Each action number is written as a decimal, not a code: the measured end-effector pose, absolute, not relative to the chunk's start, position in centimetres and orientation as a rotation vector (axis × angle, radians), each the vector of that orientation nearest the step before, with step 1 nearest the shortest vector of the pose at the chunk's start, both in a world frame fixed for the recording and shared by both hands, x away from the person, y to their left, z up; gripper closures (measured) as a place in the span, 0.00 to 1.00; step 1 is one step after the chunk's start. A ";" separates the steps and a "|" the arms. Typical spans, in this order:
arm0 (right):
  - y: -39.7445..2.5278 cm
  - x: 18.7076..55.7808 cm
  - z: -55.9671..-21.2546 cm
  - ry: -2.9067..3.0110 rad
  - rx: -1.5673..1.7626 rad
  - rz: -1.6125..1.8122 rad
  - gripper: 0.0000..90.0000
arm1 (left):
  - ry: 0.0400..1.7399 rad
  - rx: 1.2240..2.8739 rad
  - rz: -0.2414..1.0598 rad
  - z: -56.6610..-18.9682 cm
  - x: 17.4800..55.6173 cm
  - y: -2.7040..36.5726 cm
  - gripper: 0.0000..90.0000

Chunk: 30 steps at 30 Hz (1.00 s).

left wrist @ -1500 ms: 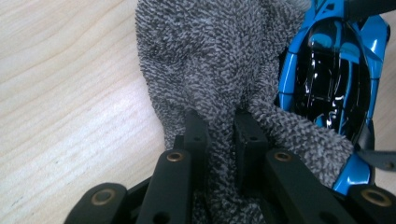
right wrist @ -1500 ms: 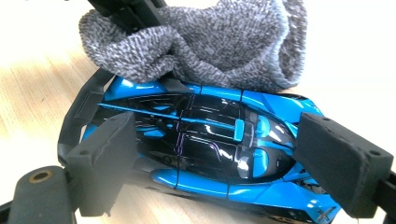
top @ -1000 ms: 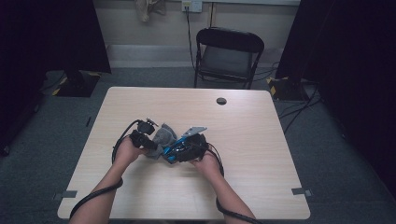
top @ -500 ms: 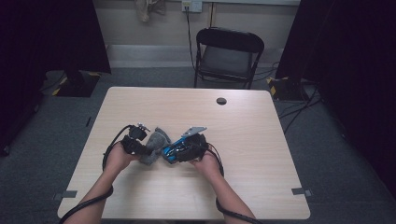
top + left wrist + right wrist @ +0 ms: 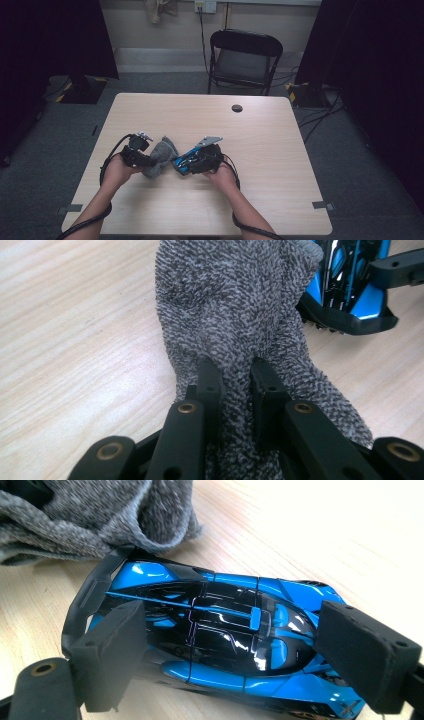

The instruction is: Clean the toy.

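Toy car (image 5: 215, 640), blue and black, on the wooden table (image 5: 280, 150) near the front middle, lengthwise between the pads of the right gripper (image 5: 240, 655); jaws spread along its body, one pad against the tail end, the other at the nose, contact there hard to tell. Grey terry cloth (image 5: 235, 315) just beside the car, touching its tail. Left gripper (image 5: 232, 385) clenched on a fold of the cloth, jaws nearly together with fabric pinched between. Hands close together in the high view, cloth (image 5: 161, 155) between the two grippers.
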State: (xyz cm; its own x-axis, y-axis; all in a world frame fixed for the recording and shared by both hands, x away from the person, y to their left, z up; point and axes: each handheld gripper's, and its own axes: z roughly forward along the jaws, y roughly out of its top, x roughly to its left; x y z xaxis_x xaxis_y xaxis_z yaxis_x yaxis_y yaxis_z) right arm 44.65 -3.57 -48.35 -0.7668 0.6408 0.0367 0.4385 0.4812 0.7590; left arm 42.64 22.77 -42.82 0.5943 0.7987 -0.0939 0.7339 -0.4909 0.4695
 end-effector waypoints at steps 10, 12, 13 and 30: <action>-3.4 44.7 -48.0 2.492 0.957 1.122 0.15 | 1.213 2.354 0.205 -41.8 42.2 22.9 0.86; -3.4 44.7 -47.9 2.499 0.958 1.119 0.17 | 1.210 2.353 0.211 -41.6 42.1 22.9 0.86; -3.5 44.8 -47.9 2.501 0.953 1.128 0.17 | 1.205 2.354 0.210 -41.6 42.1 22.9 0.86; -6.7 45.2 -45.9 2.523 0.926 1.158 0.17 | 1.153 2.346 0.220 -39.5 42.5 21.6 0.86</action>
